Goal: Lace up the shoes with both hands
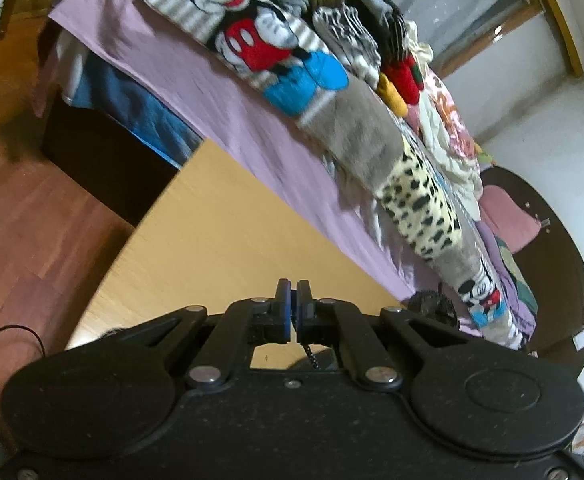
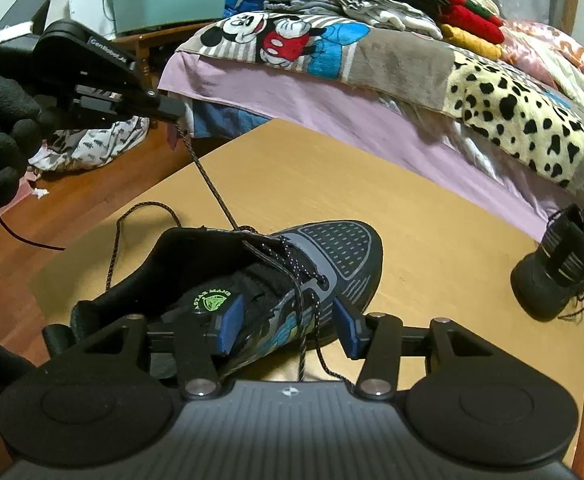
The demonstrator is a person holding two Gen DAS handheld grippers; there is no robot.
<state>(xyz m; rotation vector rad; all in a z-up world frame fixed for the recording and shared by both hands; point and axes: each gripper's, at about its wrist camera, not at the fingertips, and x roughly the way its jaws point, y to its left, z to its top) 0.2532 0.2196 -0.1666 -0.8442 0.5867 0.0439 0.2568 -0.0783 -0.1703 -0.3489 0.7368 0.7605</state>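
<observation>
Right tool [image 2: 285, 330], lower centre, gapes around the shoe [image 2: 275, 276]; left tool [image 2: 171, 114], upper left, pinches the taut lace [image 2: 211, 188].

Right tongs [image 2: 287, 330] hide the shoe's [image 2: 292, 272] heel.

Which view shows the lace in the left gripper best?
The right wrist view. There the lace runs taut from the shoe on the table up to the shut left gripper. The left wrist view shows only a short bit of it hanging below the left gripper's pads.
</observation>
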